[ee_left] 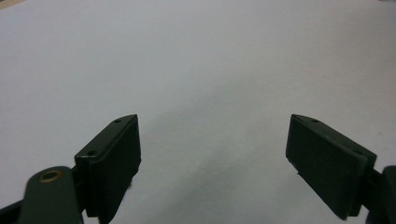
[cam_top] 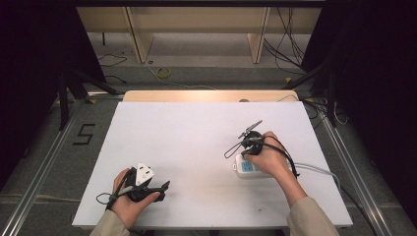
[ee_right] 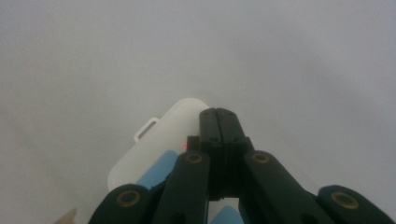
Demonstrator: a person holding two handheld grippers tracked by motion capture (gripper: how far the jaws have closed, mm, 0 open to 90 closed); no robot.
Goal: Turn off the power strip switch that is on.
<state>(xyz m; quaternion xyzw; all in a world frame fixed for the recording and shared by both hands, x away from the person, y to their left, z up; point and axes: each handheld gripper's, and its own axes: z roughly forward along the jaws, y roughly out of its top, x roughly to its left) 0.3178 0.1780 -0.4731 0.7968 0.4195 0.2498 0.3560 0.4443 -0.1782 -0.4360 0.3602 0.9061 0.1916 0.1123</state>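
The power strip (cam_top: pixel 252 167), white with blue socket faces, lay at the table's (cam_top: pixel 196 147) right side under the right gripper (ee_right: pixel 218 116), whose jaws were pressed together over its switch end. The left gripper (ee_left: pixel 212 154) rested near the front-left edge, jaws spread apart, holding nothing.

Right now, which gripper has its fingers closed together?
The right gripper, fingers pressed shut over the white power strip; the left gripper is spread wide.
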